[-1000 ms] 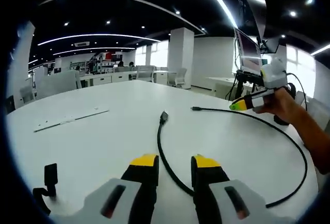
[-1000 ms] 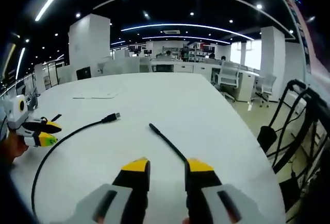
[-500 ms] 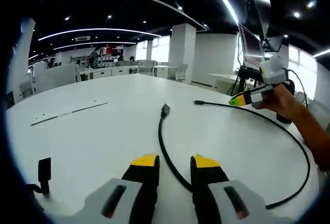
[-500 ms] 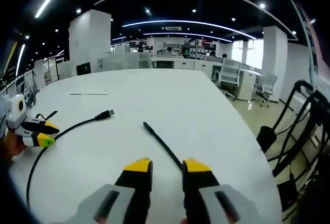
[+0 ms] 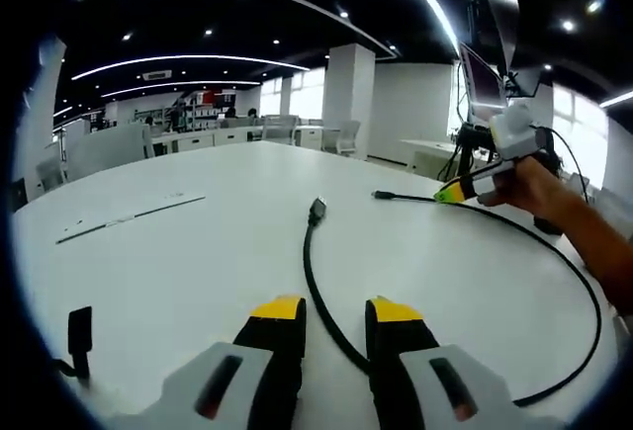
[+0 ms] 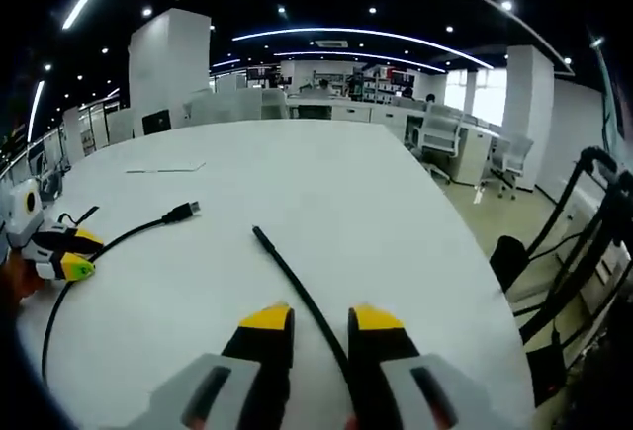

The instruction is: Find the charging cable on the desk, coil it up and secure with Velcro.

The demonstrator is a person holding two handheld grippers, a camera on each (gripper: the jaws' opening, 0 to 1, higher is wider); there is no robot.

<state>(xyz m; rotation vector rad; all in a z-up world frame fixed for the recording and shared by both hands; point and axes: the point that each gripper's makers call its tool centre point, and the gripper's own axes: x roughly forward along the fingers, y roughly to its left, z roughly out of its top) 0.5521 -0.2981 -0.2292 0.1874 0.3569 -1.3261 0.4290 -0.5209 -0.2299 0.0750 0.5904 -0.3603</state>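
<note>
- Left gripper view: left tongs (image 5: 331,313) low over the white tabletop (image 5: 198,252), yellow tips a little apart, holding nothing.
- Black charging cable (image 5: 318,297) flat on the tabletop, running up between the two tips, not pinched.
- Big plug end (image 5: 316,210) further out, past the tips.
- Rest of the cable bending in a wide loop off to the right side and back to a thin plug end (image 5: 381,195).
- Right tongs (image 5: 447,193) in a hand (image 5: 529,188), just beside that thin end; open or closed, cannot tell here.
- Small black strap (image 5: 77,336) lying near the left edge of the tabletop.
- Right gripper view: right tongs (image 6: 307,319) with tips a little apart, gripping nothing.
- Cable passing between these tips too, thin end (image 6: 259,235) pointing away.
- Big plug (image 6: 180,213) off to the left, left tongs (image 6: 74,257) close to the cable there.
- Office chairs (image 6: 440,143) far behind the tabletop.
</note>
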